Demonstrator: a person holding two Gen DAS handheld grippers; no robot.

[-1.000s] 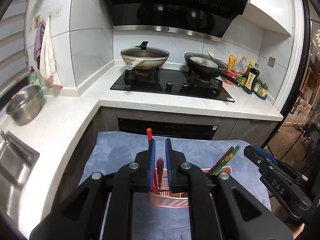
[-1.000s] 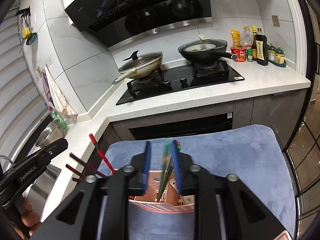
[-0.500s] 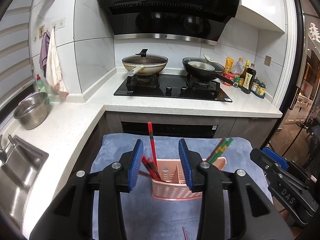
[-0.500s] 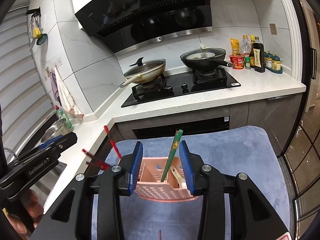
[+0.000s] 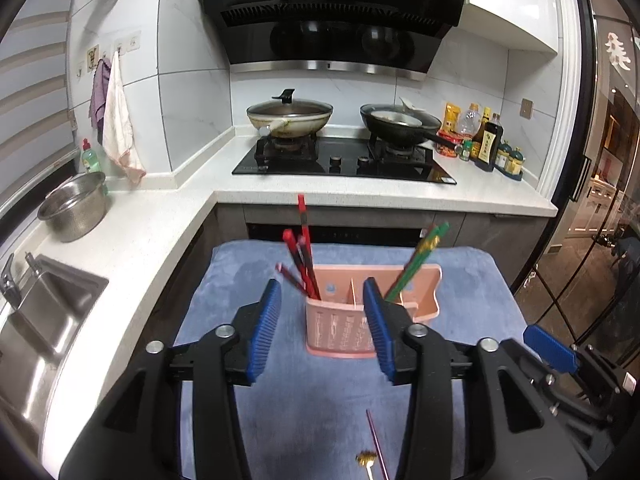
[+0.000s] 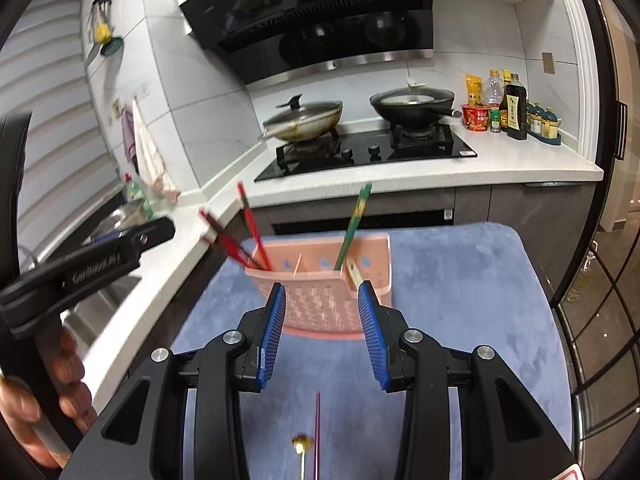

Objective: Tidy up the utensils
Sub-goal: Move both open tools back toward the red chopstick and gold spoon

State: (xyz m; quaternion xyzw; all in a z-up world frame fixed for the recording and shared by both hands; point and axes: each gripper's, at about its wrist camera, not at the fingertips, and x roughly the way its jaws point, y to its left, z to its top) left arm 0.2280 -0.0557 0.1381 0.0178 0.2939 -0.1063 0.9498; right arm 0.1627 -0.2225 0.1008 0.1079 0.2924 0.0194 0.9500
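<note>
The pink perforated plastic utensil caddy (image 5: 360,320) is standing upright on the blue-grey plush mat (image 5: 472,280), toward the mat's far half, and it is holding your sorted sticks: the red-and-black chopsticks (image 5: 303,256) are leaning out of its left compartment, and the green chopsticks (image 5: 416,260) are leaning rightward out of a compartment on the right. Nearer to you on the mat, a thin pinkish-red chopstick (image 6: 318,432) is lying loose beside a small gold-headed utensil (image 6: 301,446) whose kind is too small to tell. Your left gripper (image 5: 322,324) is hovering short of the caddy with its blue-padded jaws opening and nothing between them; the caddy is showing through the gap, beyond the tips. Your right gripper (image 6: 322,330) is likewise standing apart-jawed and empty, its pads framing the caddy's near wall without touching it. Your left hand (image 6: 44,404) is wrapping the left tool's handle at the left edge of the right wrist view. Farther out, the white speckled counter (image 5: 160,216) is carrying a steel colander bowl (image 5: 74,208) on the left, and a black gas hob (image 5: 344,160) is bearing a lidded wok (image 5: 290,118) and a black frying pan (image 5: 400,124).
</note>
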